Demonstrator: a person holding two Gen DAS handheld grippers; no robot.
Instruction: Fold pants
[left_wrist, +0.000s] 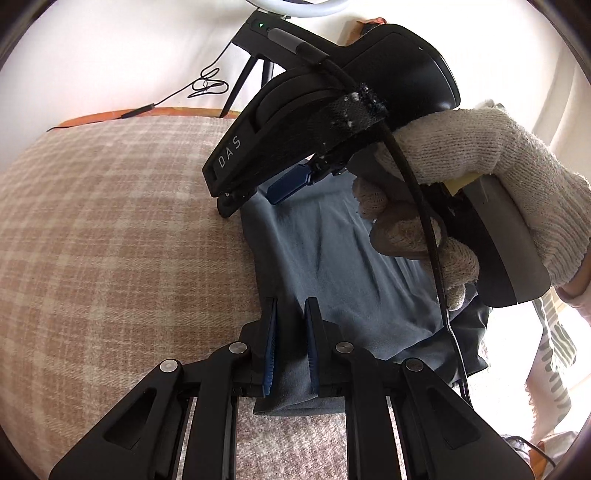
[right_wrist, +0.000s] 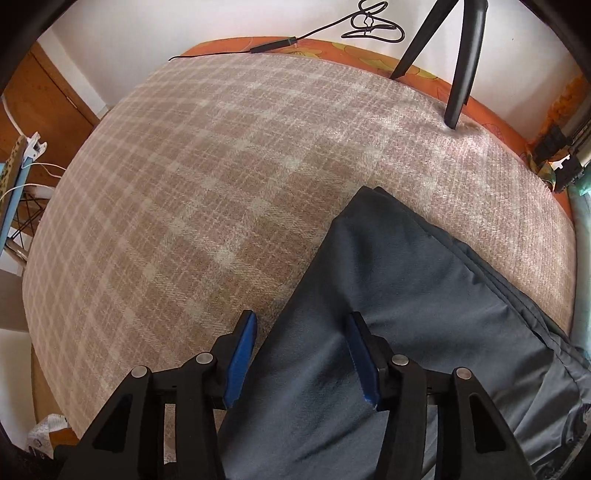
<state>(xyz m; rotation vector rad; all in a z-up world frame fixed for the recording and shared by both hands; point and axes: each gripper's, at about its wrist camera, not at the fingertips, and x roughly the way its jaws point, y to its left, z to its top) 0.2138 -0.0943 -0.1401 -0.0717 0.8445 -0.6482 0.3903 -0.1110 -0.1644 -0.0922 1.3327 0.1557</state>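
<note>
A: Report status of the grey-blue soft cotton pants (right_wrist: 399, 302).

B: They lie on the bed under a beige-and-cream plaid woven blanket (right_wrist: 207, 177), already doubled into a thick stack. The left gripper (left_wrist: 290, 347) has its fingers (left_wrist: 269, 354) clamped on the near edge of the cloth; a fold of fabric fills the narrow gap between the blue pads. The right gripper (right_wrist: 301, 354) points steeply down at the far end of the stack, fingers half apart and straddling the left border of the cloth. Whether its pads press the fabric cannot be told; they appear clear of it.

A: Procedure for the step in hand?

B: Judged as securing the second edge. Lower the right gripper until both layers sit between the pads, then close fully. Keep the left grip fixed as an anchor. Keep the edge taut between the two grippers to prevent slack.

A: Limitations of view?

B: The white knit-gloved hand (left_wrist: 491, 158) and the right gripper body cover the far edge in the left view. The pants run out of frame lower right. Layer count is not resolvable.
</note>
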